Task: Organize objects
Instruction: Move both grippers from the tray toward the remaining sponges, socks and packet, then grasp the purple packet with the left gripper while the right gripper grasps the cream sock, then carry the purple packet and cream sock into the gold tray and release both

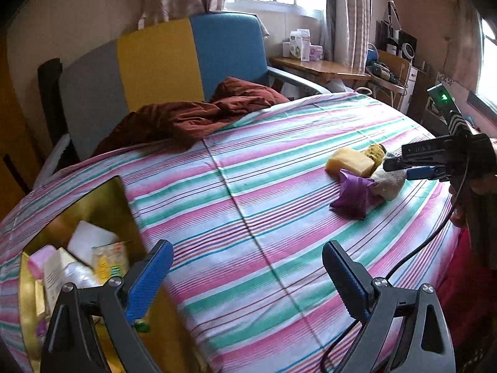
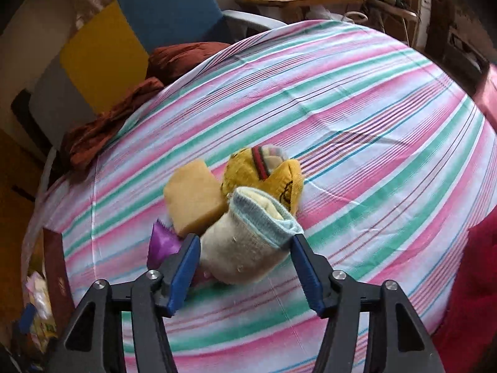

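Note:
A small pile lies on the striped bedsheet [image 1: 248, 186]: a beige rolled sock [image 2: 245, 248] with a light blue cuff, a yellow sock [image 2: 279, 180], a yellow sponge block [image 2: 192, 199] and a purple wrapper [image 2: 161, 242]. My right gripper [image 2: 243, 242] is open with its blue pads on either side of the beige sock, which also shows in the left wrist view [image 1: 388, 181]. My left gripper [image 1: 248, 267] is open and empty, low over the sheet beside a gold box [image 1: 102, 205] holding several packets.
A rumpled brown cloth [image 1: 186, 118] lies at the far side of the bed. Behind it stands a grey, yellow and blue chair [image 1: 174, 62]. A wooden table [image 1: 316, 68] with boxes stands by the window. Red fabric [image 2: 472, 279] lies at the right.

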`<state>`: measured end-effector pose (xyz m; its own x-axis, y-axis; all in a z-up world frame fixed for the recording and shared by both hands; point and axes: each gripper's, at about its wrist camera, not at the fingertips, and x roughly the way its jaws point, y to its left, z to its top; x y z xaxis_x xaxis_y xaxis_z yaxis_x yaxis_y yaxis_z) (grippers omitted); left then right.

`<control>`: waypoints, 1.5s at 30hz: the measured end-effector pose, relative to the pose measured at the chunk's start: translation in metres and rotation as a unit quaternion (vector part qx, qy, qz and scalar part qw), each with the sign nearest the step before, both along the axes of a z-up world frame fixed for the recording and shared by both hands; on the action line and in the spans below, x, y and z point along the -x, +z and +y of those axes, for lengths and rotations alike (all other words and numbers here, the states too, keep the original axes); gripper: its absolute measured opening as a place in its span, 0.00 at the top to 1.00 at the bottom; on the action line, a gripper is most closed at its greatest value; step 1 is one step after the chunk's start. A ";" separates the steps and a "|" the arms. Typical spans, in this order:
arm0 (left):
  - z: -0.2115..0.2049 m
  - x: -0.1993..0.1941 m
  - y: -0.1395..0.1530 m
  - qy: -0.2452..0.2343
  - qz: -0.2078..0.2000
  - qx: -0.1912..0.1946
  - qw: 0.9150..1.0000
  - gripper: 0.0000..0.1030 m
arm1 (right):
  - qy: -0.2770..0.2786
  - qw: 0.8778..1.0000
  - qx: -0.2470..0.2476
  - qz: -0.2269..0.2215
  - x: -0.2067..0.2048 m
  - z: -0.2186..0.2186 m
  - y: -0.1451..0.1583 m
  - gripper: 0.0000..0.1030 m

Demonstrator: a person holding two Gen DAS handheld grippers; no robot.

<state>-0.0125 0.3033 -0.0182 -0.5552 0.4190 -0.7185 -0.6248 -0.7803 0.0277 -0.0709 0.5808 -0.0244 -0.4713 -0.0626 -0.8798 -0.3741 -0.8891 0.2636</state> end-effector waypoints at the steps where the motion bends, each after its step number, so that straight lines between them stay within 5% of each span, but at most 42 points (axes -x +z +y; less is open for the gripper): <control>1: 0.004 0.002 -0.001 -0.002 -0.004 0.001 1.000 0.06 | -0.001 1.000 0.000 -0.007 0.001 0.001 -0.003 0.38; 10: 0.055 0.016 -0.013 -0.046 -0.019 0.007 0.999 0.06 | 0.010 1.000 0.007 -0.009 0.001 0.009 -0.009 0.36; 17: 0.106 0.023 -0.025 -0.104 -0.033 0.005 0.994 0.10 | 0.013 1.000 0.005 0.008 -0.008 0.014 -0.003 0.48; 25: 0.163 0.021 -0.055 -0.161 -0.037 0.043 0.985 0.12 | 0.001 0.999 0.037 -0.001 -0.009 0.021 -0.006 0.43; 28: 0.173 0.026 -0.062 -0.168 -0.044 0.050 0.983 0.20 | -0.008 0.998 0.062 -0.005 -0.010 0.025 -0.010 0.42; 32: 0.178 0.037 -0.075 -0.170 -0.093 0.048 0.980 0.54 | 0.000 0.996 0.083 -0.015 -0.002 0.021 -0.018 0.39; 45: 0.120 0.019 -0.070 -0.096 -0.107 0.011 0.990 0.60 | 0.071 0.997 0.037 0.004 0.017 -0.009 -0.015 0.44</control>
